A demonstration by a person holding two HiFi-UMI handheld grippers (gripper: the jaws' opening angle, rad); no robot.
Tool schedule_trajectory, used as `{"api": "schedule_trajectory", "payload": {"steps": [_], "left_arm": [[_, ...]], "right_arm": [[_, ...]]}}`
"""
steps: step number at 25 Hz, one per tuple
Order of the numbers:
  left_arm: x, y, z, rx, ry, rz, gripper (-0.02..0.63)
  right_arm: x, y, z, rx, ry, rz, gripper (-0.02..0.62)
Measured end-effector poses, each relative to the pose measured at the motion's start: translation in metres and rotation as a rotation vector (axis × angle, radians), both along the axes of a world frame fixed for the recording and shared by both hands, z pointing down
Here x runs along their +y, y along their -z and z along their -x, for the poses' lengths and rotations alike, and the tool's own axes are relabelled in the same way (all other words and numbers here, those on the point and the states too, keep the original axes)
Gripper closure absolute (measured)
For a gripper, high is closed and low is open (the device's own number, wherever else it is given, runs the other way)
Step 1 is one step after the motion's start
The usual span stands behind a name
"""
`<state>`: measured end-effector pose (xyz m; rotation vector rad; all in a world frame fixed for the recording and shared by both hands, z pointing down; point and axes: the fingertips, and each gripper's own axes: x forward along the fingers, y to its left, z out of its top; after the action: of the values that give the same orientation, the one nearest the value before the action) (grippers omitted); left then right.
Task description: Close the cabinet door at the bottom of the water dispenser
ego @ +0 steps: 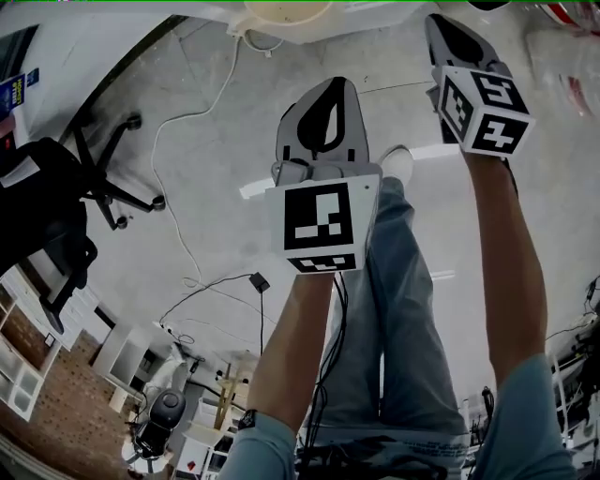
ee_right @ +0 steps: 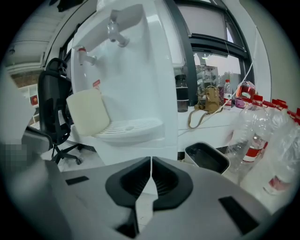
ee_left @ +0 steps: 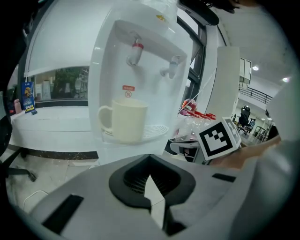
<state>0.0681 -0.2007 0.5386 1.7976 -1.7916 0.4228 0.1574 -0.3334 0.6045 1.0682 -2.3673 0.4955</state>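
The white water dispenser (ee_left: 140,70) stands just ahead of both grippers, with a red tap and a pale tap over a drip tray. A cream cup (ee_left: 126,121) sits on that tray; the same cup (ee_right: 88,112) shows at the left in the right gripper view. The dispenser's bottom cabinet door is hidden below the jaws in both gripper views. My left gripper (ee_left: 150,160) is shut and empty, aimed at the tray's front. My right gripper (ee_right: 151,160) is also shut with nothing between its tips, beside the dispenser (ee_right: 136,70). In the head view the left gripper (ego: 330,86) and right gripper (ego: 439,22) are raised side by side.
Several clear plastic bottles (ee_right: 265,136) and a black bin (ee_right: 206,157) lie to the right of the dispenser. A black office chair (ego: 66,187) stands on the left. A white cable (ego: 187,122) trails over the grey floor. The person's leg (ego: 403,309) is under the grippers.
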Motion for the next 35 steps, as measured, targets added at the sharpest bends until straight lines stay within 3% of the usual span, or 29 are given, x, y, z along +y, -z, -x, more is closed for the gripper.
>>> {"api": "schedule_trajectory", "payload": {"steps": [3, 7, 10, 19, 24, 30, 35], "left_arm": [[0.023, 0.008, 0.008, -0.009, -0.004, -0.008, 0.598], [0.049, 0.029, 0.023, -0.019, 0.038, -0.01, 0.598], [0.068, 0.056, 0.027, 0.007, 0.085, -0.04, 0.598], [0.111, 0.143, 0.052, -0.015, 0.118, -0.153, 0.598], [0.13, 0.21, 0.071, -0.044, 0.126, -0.239, 0.598], [0.154, 0.294, 0.095, -0.121, 0.138, -0.277, 0.598], [0.166, 0.371, 0.113, -0.152, 0.231, -0.316, 0.598]], "right_arm": [[0.034, 0.017, 0.002, -0.028, -0.002, 0.002, 0.561], [0.082, 0.049, 0.023, -0.14, 0.058, 0.018, 0.563], [0.117, 0.074, 0.042, -0.186, 0.12, 0.027, 0.566], [0.191, 0.186, 0.086, -0.311, 0.272, -0.012, 0.568], [0.219, 0.247, 0.099, -0.312, 0.315, -0.038, 0.568], [0.241, 0.331, 0.107, -0.287, 0.328, -0.085, 0.566], [0.25, 0.407, 0.117, -0.292, 0.396, -0.159, 0.566]]}}
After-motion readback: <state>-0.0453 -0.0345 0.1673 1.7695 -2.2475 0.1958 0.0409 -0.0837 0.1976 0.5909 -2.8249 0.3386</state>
